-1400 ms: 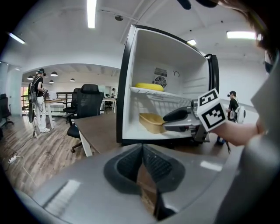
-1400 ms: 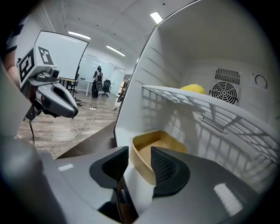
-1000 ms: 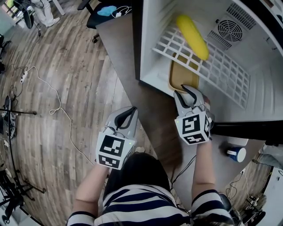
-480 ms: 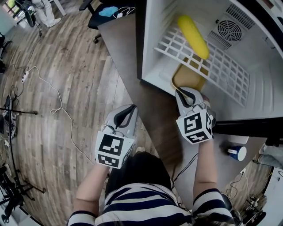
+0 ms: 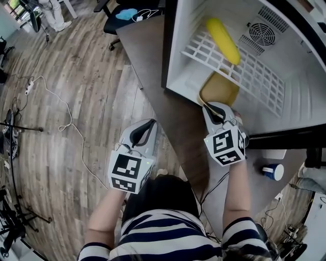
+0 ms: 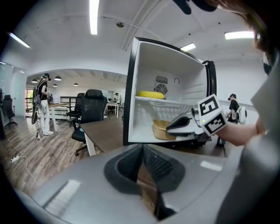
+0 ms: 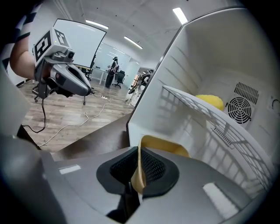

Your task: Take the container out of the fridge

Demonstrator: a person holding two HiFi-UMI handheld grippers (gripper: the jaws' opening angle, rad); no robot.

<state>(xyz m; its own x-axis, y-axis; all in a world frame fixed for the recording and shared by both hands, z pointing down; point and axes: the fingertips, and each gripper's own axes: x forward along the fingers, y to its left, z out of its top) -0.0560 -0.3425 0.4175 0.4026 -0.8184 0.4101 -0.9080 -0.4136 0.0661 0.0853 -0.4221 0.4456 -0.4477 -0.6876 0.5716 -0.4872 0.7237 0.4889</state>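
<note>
A tan container [image 5: 219,87] sits on the fridge floor under the wire shelf [image 5: 244,71], its near edge at the fridge mouth. My right gripper [image 5: 213,108] is at that near edge; its jaws are closing, with the thin rim pinched between the pads. In the right gripper view the container [image 7: 164,145] rim stands upright between the jaws of the right gripper [image 7: 139,168]. My left gripper [image 5: 142,133] hangs over the floor left of the table, shut and empty. The left gripper view shows the left gripper [image 6: 142,168] aimed at the fridge and the container [image 6: 162,129].
The small fridge [image 5: 175,51] stands open on a dark table [image 5: 153,66]. A long yellow thing [image 5: 222,33] lies on the wire shelf. A blue cup [image 5: 272,172] sits right of my right arm. An office chair [image 5: 122,12] and a cable [image 5: 66,117] are on the wooden floor.
The right gripper's jaws have gone from wide apart to pinching the container's near rim. The left gripper has stayed where it was.
</note>
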